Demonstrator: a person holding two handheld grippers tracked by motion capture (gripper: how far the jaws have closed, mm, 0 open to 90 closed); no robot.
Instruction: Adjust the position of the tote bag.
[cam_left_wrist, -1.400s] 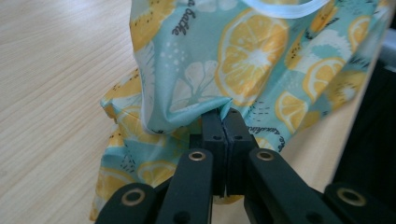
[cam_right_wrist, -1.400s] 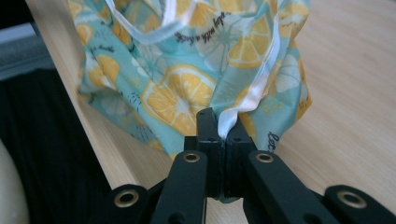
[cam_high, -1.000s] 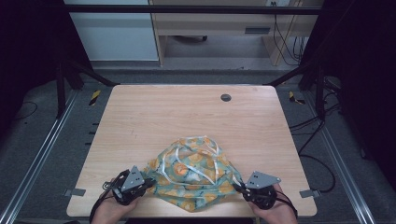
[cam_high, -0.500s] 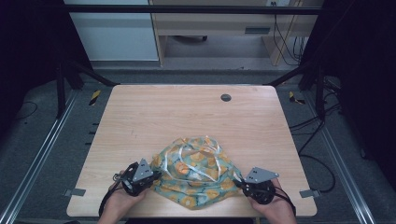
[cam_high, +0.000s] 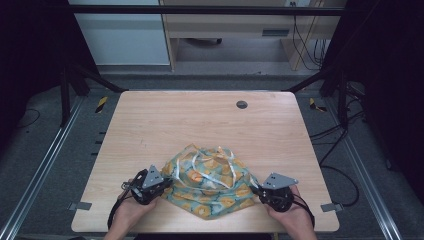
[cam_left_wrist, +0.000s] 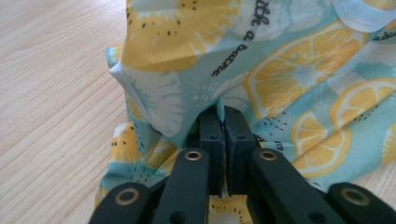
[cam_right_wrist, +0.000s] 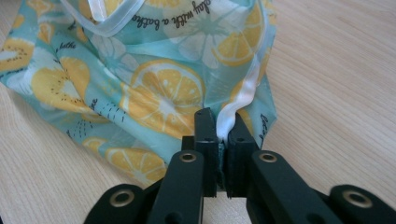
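Hands reach in from the near table (cam_high: 150, 120) edge, each holding a gripper level against the crumpled cloth (cam_high: 210, 180) between them. Left gripper (cam_left_wrist: 223, 116) pinches a fold at the cloth's left side, its jaws just eased slightly. Right gripper (cam_right_wrist: 223, 126) clamps the white-trimmed hem. Teal fabric bears orange-slice prints.

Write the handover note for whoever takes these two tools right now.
Left tool: jaws pinch the lemon-print cloth at its left edge; they have just been easing open slightly, fabric between them.
Right tool: pinching the cloth's white-trimmed right edge.
Cloth: bunched in a heap at the near middle of the table, between both hands.
Done: both edges gripped.
Left: likely lift and spread the cloth flat; it is not yet laid out.
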